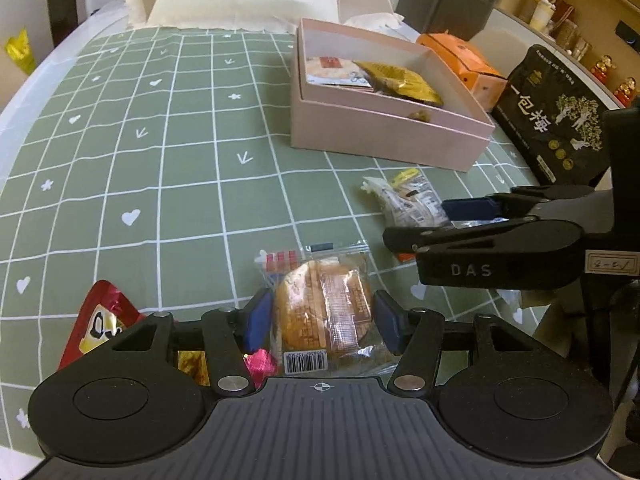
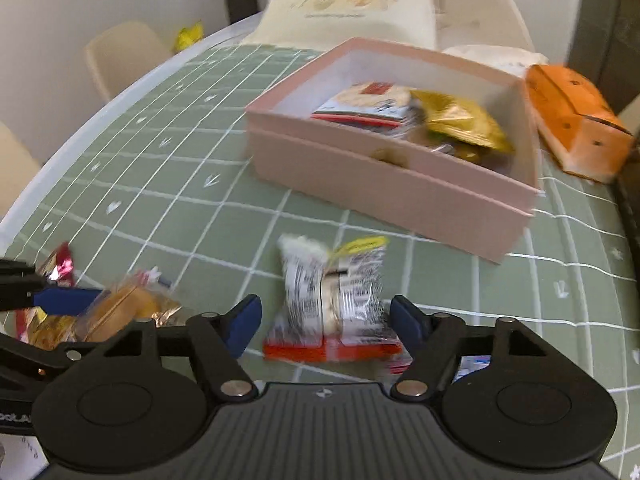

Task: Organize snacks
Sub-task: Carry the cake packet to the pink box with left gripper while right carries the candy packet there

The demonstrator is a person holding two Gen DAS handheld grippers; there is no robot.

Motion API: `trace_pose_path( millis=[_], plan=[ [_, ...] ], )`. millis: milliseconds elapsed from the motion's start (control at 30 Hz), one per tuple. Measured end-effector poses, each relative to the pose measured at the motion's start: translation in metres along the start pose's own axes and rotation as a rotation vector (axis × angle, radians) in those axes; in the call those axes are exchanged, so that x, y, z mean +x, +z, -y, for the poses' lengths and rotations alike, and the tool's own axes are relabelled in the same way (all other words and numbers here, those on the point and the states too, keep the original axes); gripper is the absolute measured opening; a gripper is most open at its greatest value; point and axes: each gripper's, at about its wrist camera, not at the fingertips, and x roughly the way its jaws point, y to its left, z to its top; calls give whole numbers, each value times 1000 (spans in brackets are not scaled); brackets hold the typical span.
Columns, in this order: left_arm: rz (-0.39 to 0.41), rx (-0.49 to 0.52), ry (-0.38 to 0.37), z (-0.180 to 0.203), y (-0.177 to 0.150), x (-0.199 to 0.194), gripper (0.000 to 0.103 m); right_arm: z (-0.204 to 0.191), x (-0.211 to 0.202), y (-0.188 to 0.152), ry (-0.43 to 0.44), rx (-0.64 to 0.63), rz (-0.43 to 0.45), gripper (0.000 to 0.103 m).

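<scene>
Landmark: pink box (image 1: 384, 136), one, rigid card, rectangular, lid off, matte walls, standing on the bench (image 1: 160, 160), whose cover is a green cloth with a white grid and small hearts and arrows.

Inside the box: one crinkled gold foil packet (image 1: 404, 80); one flat white-and-red printed packet (image 1: 336, 70) beside it; further contents underneath cannot be told apart.

Behind the box, at its far right corner: one orange carton (image 1: 464, 60), faceted, lying tilted. Right of the box: one black glossy pouch (image 1: 556, 116) with gold and white print.

In front of the box, near: one clear crinkled packet with black-and-white print (image 2: 336, 292), lying over a red flat wrapper (image 2: 332, 350). The right tool (image 2: 324, 322) has its blue-padded jaws spread wide to either side of this packet, gripping nothing.

Further in front of the box, to the left: one round golden pastry in clear film (image 1: 324, 312), barcode label on its near edge. The left tool (image 1: 322, 322) stands wide open around it, pads just beside the film; contact cannot be told.

Left of the pastry: one red foil packet (image 1: 100, 320), glossy; one small pink foil sweet (image 1: 262, 364).
</scene>
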Motion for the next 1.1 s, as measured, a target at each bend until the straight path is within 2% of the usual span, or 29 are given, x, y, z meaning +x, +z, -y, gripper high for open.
trace_pose_path(
  millis=[100,200,233,267,300,400,467,533,567,600,633,667,700,833,1033,1100],
  plan=[
    [7,3,-12,5,1,-5,61,0,-14,1,1,6,1,62],
    [31,14,-39,10,7,-15,61,7,-54,0,35,27,77,59],
    [55,17,-55,12,12,-22,61,8,-67,-2,32,24,102,53],
    [81,19,-69,13,18,-28,61,9,-79,-3,25,20,124,22],
    [113,22,-80,15,26,-35,61,12,-89,-4,16,20,126,17],
    [202,33,-95,20,54,-49,61,24,-105,-10,-12,66,132,17],
    [211,43,-97,25,68,-47,61,32,-107,-19,-50,80,125,17],
    [174,52,-69,29,74,-36,61,38,-105,-28,-70,100,103,21],
    [152,48,-59,29,73,-31,61,41,-105,-34,-68,109,93,29],
    [116,43,-50,29,69,-23,61,42,-106,-40,-64,109,92,44],
    [83,41,-46,28,63,-16,61,41,-106,-45,-64,101,96,55],
    [55,41,-44,26,57,-11,61,39,-105,-51,-66,81,100,73],
    [21,39,-41,25,50,-5,61,35,-105,-56,-70,61,102,77],
    [-59,8,-21,13,25,7,61,17,-83,-56,-50,-19,56,77],
    [-97,-59,0,-8,6,5,61,-19,-46,-51,-55,-117,-13,77],
    [-99,-72,-2,-11,3,4,61,-30,-45,-49,-2,-150,-35,68]
  ],
)
